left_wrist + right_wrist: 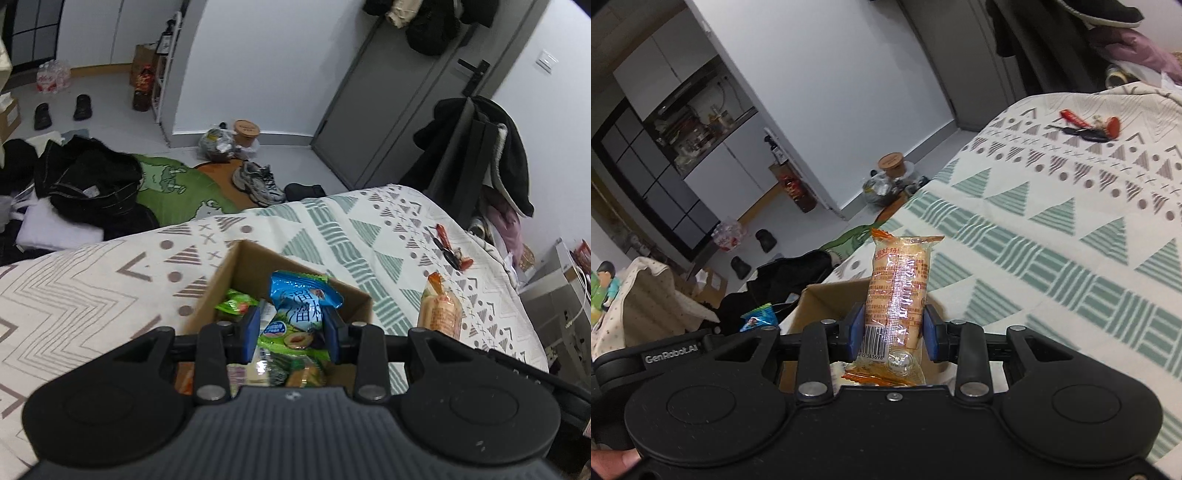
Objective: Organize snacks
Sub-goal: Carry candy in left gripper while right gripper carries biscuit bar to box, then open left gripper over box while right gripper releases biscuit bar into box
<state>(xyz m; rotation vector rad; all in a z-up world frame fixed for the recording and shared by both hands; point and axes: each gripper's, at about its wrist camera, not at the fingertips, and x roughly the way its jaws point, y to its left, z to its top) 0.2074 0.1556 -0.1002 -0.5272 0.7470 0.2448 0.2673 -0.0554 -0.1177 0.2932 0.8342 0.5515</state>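
A brown cardboard box [243, 266] stands on the patterned bedspread and holds several snack packs. My left gripper [291, 334] is shut on a blue and green snack bag [299, 314], held upright above the box's inside. In the right wrist view my right gripper [894, 328] is shut on a clear orange-printed cracker pack [899, 291], standing upright over the box's [827, 299] right part. That orange pack [441, 310] also shows in the left wrist view to the right of the box. The blue bag's top [759, 317] peeks in at the left of the right wrist view.
A bunch of keys with red tags [1086, 127] lies on the bedspread [1052, 236] farther along the bed. Beyond the bed edge the floor holds dark clothes [88, 181], sneakers [258, 181], a green rug [173, 188] and bags by the wall. A grey door [388, 103] stands behind.
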